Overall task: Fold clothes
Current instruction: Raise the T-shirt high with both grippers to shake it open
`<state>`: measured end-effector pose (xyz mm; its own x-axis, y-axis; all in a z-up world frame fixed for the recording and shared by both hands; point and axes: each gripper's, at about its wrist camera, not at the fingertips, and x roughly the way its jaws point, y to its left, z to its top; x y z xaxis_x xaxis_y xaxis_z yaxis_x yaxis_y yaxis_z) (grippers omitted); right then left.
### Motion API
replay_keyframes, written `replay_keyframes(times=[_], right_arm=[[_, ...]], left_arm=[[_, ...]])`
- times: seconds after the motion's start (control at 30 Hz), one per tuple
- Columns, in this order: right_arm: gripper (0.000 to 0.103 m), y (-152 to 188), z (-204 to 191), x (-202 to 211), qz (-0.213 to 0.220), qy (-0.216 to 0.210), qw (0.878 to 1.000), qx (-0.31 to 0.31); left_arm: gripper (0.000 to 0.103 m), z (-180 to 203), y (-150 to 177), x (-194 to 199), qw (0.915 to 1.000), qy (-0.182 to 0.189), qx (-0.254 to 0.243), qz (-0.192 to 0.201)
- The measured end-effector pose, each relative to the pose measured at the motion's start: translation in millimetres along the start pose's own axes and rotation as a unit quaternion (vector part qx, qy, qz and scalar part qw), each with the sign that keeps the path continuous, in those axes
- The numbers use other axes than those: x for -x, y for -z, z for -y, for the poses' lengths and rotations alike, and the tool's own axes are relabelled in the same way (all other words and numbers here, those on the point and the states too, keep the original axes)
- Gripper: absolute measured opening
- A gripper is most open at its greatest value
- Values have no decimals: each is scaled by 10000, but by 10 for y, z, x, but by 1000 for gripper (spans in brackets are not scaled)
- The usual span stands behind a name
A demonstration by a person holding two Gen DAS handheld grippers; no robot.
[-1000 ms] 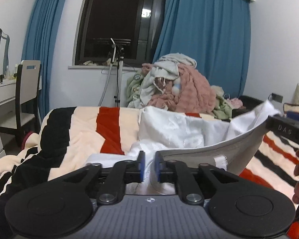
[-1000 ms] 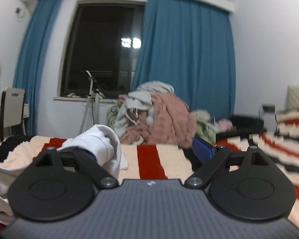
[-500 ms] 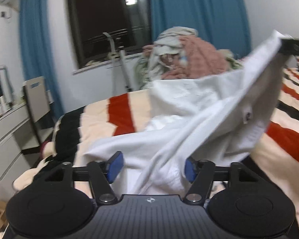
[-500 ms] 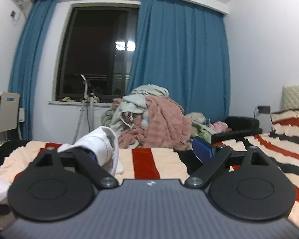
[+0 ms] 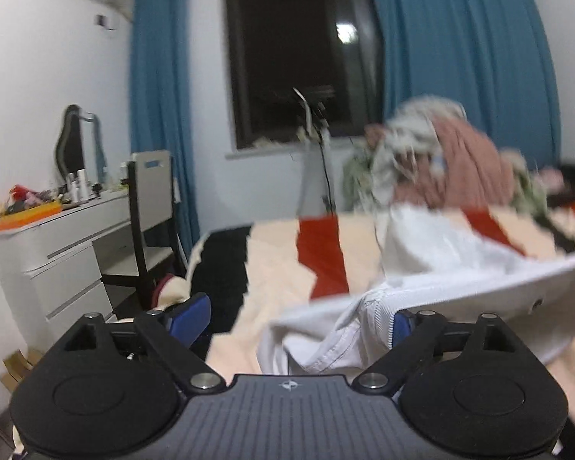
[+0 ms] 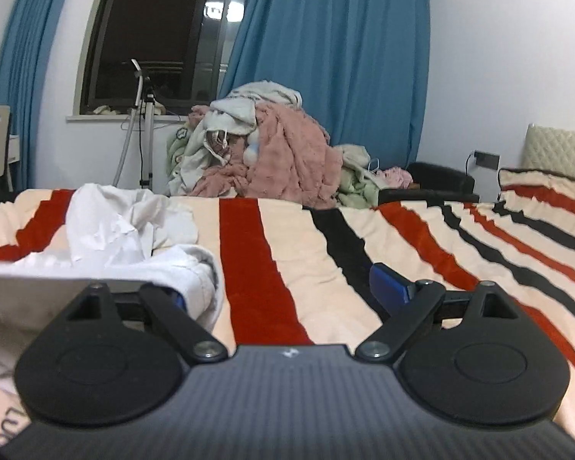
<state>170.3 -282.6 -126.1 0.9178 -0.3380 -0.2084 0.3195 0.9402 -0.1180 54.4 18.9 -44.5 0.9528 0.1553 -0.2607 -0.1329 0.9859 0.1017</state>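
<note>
No legible txt, labels, brands or nos. in either view.

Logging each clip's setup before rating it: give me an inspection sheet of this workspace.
Surface: bed under a striped blanket, cream with red and black stripes.
Job's things: one white garment, crumpled on the blanket and draped over one finger of each tool.
Clutter: clothes pile, pink, white and green, heaped beyond the bed's far edge.
Grippers: left tool open, blurred by motion; right tool open; neither clamps the cloth.
Cables: one runs down from a wall socket near the headboard.
Surroundings: dark window, blue curtains, white dresser with small items on top, chair, metal stand by the sill.
</note>
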Motion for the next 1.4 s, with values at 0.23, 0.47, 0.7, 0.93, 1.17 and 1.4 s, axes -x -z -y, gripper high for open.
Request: replay_keyframes(times=[0.23,0.47,0.7,0.93,1.17,1.4], right_arm=[[90,-782,82,635,1053,141,9938,329],[90,-2286,630,1387,2120,-20,9768,-309],[90,-3718,1220,2071,2963,13,9519,-775],[90,-4296,1536,1971,2923,-158,9541,-630],[90,-3981,1391,971,2354,43,9718,-131],[90,-3377,930,-803,1306,139,9913,72]], left_arm=[[93,-307,-892,723,9894,-6,884,1154],[96,-477,-2419,1588,9648,221,996,2425],[98,-313,-3731,2357,9371,442,1188,3252],[102,0,-4218,2347,9394,665,1204,3139],[103,532,-3827,1153,9616,679,858,2517],[103,1117,-3301,-862,9815,618,677,1682]])
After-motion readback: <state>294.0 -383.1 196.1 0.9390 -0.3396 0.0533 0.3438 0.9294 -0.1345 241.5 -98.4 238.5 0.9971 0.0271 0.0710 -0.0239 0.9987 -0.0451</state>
